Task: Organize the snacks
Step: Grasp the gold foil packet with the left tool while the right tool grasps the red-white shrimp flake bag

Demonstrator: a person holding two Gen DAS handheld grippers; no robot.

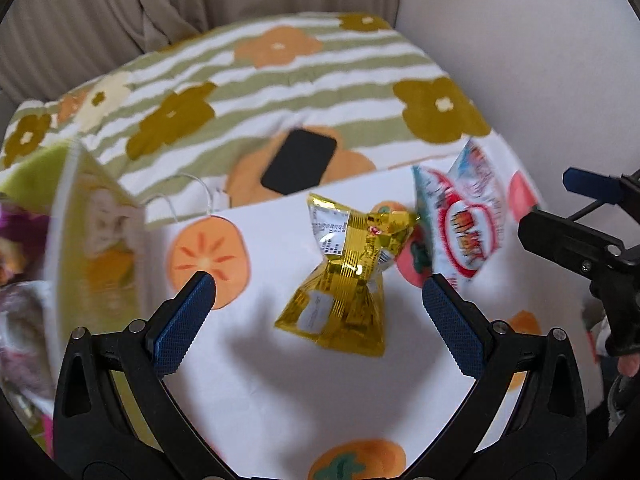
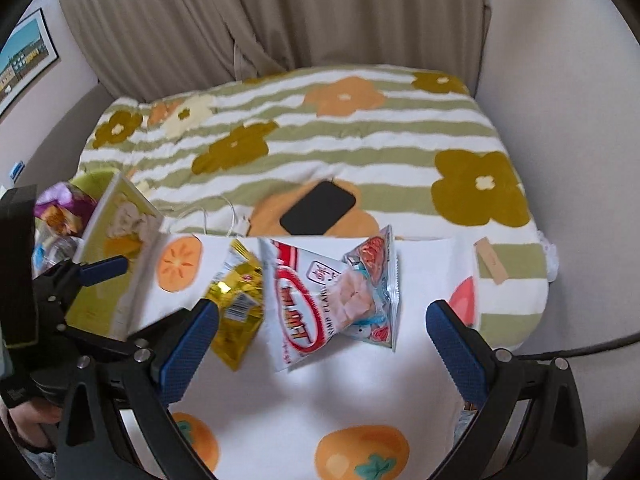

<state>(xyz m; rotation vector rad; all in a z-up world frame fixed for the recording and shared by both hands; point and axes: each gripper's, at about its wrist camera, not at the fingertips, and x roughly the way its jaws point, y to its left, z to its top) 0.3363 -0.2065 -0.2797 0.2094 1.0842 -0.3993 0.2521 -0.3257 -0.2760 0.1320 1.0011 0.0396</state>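
Observation:
A gold foil snack packet (image 1: 348,276) lies on the white persimmon-print cloth (image 1: 260,360), between and just beyond my left gripper's (image 1: 318,286) open blue fingers. A white and red shrimp-flakes bag (image 1: 460,220) lies to its right. In the right wrist view the shrimp bag (image 2: 332,300) lies between my right gripper's (image 2: 322,314) open fingers, with the gold packet (image 2: 236,308) by the left finger. A yellow-green box (image 1: 100,240) stands at the left with more snacks inside it (image 2: 60,208). Both grippers are empty.
A black phone (image 1: 300,168) and a white cable (image 1: 192,196) lie on the striped floral blanket (image 1: 320,92) behind the cloth. Curtains and a wall close off the far side. The other gripper (image 1: 588,240) shows at the right edge.

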